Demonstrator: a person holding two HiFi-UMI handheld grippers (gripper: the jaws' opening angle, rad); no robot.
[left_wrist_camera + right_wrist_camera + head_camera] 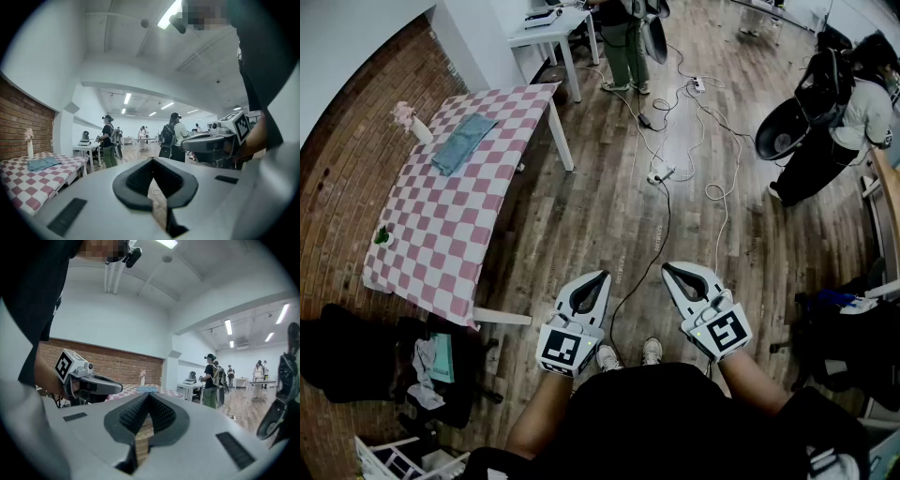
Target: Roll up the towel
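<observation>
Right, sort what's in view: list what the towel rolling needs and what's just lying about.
Needed: flat blue-grey cloth towel; pink-and-white checked table under it; left gripper and right gripper, both shut, empty.

Lying about: white vase of pink flowers; small green object at the table edge; cables on the wooden floor; white side table.

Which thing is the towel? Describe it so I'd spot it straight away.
Along the brick wall at the left of the head view stands a table under a pink-and-white checked cloth. Near its far end, beside a white vase of pink flowers, lies the towel. It is the only plain blue-grey piece on that checked surface.
</observation>
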